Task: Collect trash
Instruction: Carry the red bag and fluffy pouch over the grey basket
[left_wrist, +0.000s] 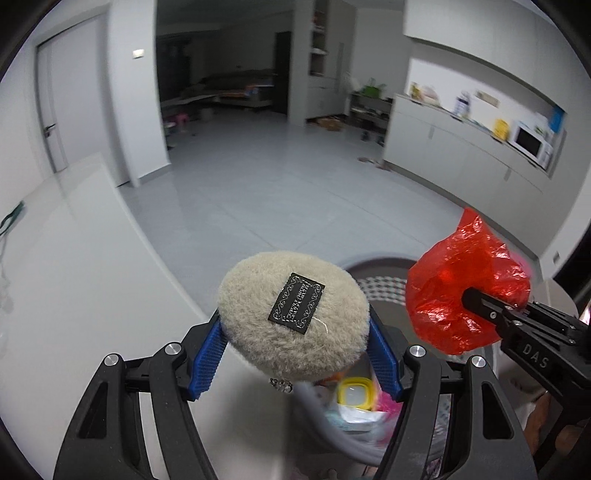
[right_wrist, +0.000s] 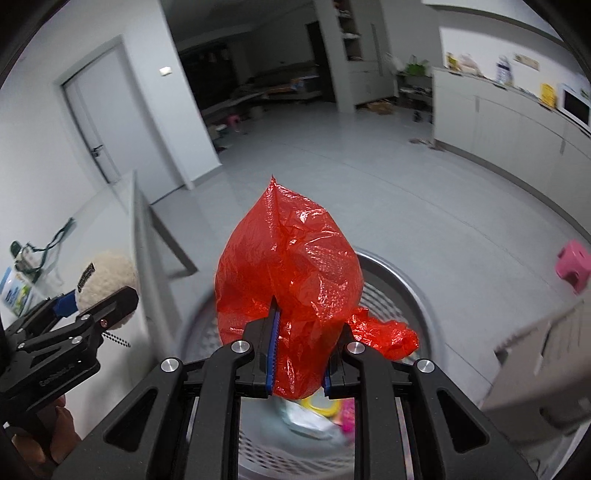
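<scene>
Grey tiled floor (left_wrist: 280, 177) fills the middle. White door (left_wrist: 55, 107) with a dark handle on the left wall, small wall plate (left_wrist: 138, 53) right of it. Far centre, a dark room with a sofa (left_wrist: 236, 83). Right side: long white counter (left_wrist: 461, 155) with a microwave (left_wrist: 532, 142), a yellow box (left_wrist: 500, 129) and blurred bottles. Green plant (left_wrist: 373, 90) on a low shelf far right. Pink stool (right_wrist: 574, 262) on the floor at right. White table (left_wrist: 74, 258) near left, green cord (left_wrist: 13, 216) on it.

Red bag (right_wrist: 288, 266), beige puff (left_wrist: 293, 314), both held.
</scene>
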